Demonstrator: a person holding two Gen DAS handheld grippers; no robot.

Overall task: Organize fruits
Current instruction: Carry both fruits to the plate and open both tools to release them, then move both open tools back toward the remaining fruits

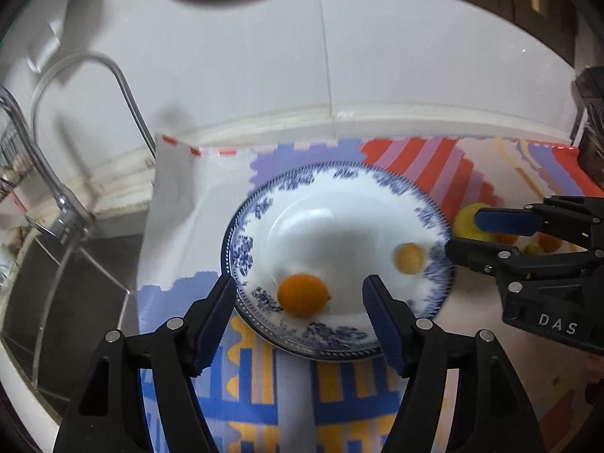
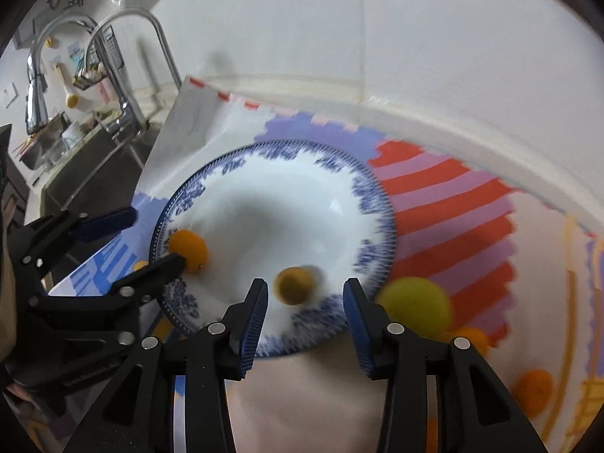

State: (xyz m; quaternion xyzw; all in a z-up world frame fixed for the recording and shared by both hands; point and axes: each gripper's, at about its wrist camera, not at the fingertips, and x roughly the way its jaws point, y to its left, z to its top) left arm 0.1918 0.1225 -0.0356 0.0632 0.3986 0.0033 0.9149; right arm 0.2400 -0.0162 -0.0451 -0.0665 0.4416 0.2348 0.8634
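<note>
A white plate with a blue patterned rim (image 1: 241, 253) (image 2: 373, 196) lies on a colourful cloth. Two small fruits rest on it. An orange one (image 1: 302, 294) (image 2: 188, 251) lies just ahead of my left gripper (image 1: 298, 302) (image 2: 153, 238), whose jaws stand wide apart and clear of it. A duller yellow-brown one (image 1: 409, 258) (image 2: 294, 285), blurred, lies just beyond my right gripper (image 2: 305, 298) (image 1: 466, 234), whose pads also stand apart without touching it. A larger yellow fruit (image 2: 415, 309) (image 1: 466, 222) sits on the cloth beside the plate's right edge.
More small orange fruits (image 2: 532, 392) lie on the patterned cloth (image 2: 453, 207) to the right. A sink (image 1: 75, 283) with curved metal taps (image 1: 124, 87) (image 2: 124, 75) borders the cloth on the left. A white wall runs behind, and a dark object (image 1: 592, 132) stands at the far right.
</note>
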